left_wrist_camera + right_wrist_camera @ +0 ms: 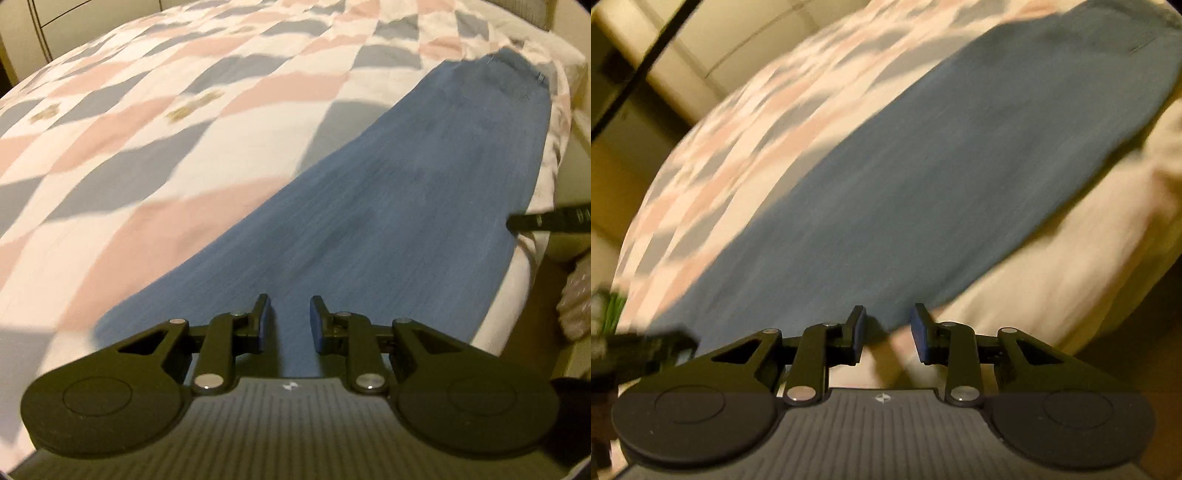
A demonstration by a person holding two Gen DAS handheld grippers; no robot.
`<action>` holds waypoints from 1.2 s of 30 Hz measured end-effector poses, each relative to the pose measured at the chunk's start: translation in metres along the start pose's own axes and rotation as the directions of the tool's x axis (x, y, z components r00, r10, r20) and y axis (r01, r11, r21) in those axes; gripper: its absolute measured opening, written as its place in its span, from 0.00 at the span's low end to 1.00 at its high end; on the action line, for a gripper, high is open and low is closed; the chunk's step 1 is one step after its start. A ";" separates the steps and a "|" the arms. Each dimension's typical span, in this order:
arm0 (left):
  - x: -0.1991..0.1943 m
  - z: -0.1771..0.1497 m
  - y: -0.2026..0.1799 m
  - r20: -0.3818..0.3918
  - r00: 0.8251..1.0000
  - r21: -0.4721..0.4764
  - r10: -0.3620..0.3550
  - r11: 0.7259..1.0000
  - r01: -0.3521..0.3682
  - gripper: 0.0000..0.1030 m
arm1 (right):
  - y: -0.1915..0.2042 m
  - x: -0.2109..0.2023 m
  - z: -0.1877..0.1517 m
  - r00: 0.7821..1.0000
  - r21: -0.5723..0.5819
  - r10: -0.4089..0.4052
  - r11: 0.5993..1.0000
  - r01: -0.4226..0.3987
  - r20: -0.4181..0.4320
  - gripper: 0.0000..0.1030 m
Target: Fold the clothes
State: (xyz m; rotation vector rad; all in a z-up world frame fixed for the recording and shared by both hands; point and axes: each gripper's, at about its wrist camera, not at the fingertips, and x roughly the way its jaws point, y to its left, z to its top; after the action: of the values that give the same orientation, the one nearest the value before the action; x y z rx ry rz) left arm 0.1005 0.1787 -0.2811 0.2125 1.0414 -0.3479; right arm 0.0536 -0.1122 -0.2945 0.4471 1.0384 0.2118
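Left wrist view: blue jeans (388, 206) stretched flat along the near edge of the checked bedspread (147, 122), waistband at the far end. Left gripper (287, 323) hovering over the jeans' near end, jaws apart, nothing between them. Other tool's black tip (532, 220) poking in at the jeans' right edge. Right wrist view, blurred: right gripper (886, 332) parted and empty, poised at the jeans' (923, 177) near edge, cream bed side (1052, 266) just beyond
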 end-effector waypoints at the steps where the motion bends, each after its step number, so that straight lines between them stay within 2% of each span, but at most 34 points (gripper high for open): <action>1: -0.007 -0.006 0.007 -0.014 1.000 -0.008 0.004 1.000 -0.004 0.20 | 0.008 -0.004 -0.005 1.000 0.008 0.021 1.000 -0.021 -0.003 0.32; 4: -0.028 -0.024 0.024 -0.041 0.999 -0.031 0.014 0.999 -0.015 0.19 | 0.020 -0.011 -0.004 0.998 0.027 0.045 0.999 -0.046 0.045 0.32; 8: -0.039 -0.037 0.031 -0.064 0.998 -0.070 0.030 0.997 -0.034 0.19 | 0.022 0.002 0.002 0.996 -0.003 0.028 1.000 -0.028 0.087 0.32; 11: -0.045 -0.045 0.028 -0.076 0.997 -0.068 0.032 0.997 -0.037 0.19 | 0.024 0.005 -0.016 0.999 -0.068 0.023 0.997 -0.020 0.044 0.33; 15: -0.061 -0.046 0.034 -0.091 0.996 -0.090 0.026 0.995 -0.034 0.19 | 0.033 -0.012 -0.026 0.999 -0.091 0.048 0.995 -0.046 0.018 0.33; 17: -0.068 -0.044 0.045 -0.096 0.995 -0.110 0.010 0.994 -0.020 0.19 | 0.047 -0.019 -0.031 0.999 -0.135 0.049 0.990 -0.046 0.022 0.33; 20: -0.072 -0.040 0.062 -0.090 0.996 -0.087 -0.023 0.996 0.015 0.21 | 0.077 -0.028 -0.047 0.998 -0.246 0.047 0.969 -0.035 0.042 0.33; 24: -0.059 -0.047 0.083 -0.116 0.988 -0.001 -0.100 0.995 0.101 0.23 | 0.122 -0.025 -0.085 0.997 -0.407 0.036 0.913 -0.004 0.072 0.34; 26: -0.052 -0.054 0.092 -0.127 0.982 0.025 -0.143 0.989 0.147 0.23 | 0.146 -0.021 -0.109 0.996 -0.479 0.024 0.878 0.022 0.090 0.38; 28: -0.050 -0.058 0.102 -0.122 0.973 0.021 -0.196 0.980 0.200 0.23 | 0.171 -0.017 -0.133 0.993 -0.556 0.005 0.829 0.060 0.114 0.48; 31: -0.051 -0.061 0.111 -0.118 0.960 0.014 -0.253 0.966 0.256 0.24 | 0.201 -0.015 -0.162 0.991 -0.636 -0.029 0.764 0.108 0.134 0.48; 33: -0.053 -0.062 0.116 -0.115 0.954 0.011 -0.278 0.960 0.281 0.24 | 0.214 -0.020 -0.169 0.985 -0.656 -0.029 0.742 0.135 0.171 0.48; 35: -0.055 -0.064 0.120 -0.112 0.949 0.006 -0.294 0.955 0.297 0.24 | 0.227 -0.024 -0.176 0.978 -0.704 -0.012 0.692 0.158 0.208 0.48; 36: -0.055 -0.065 0.120 -0.110 0.949 0.005 -0.297 0.954 0.299 0.24 | 0.232 -0.021 -0.179 0.975 -0.745 -0.004 0.645 0.171 0.220 0.48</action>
State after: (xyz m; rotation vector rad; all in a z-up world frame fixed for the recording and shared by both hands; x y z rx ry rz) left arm 0.0687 0.3218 -0.2641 0.0926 1.1798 -0.6275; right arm -0.1029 0.1330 -0.2497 -0.3615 0.6778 0.4844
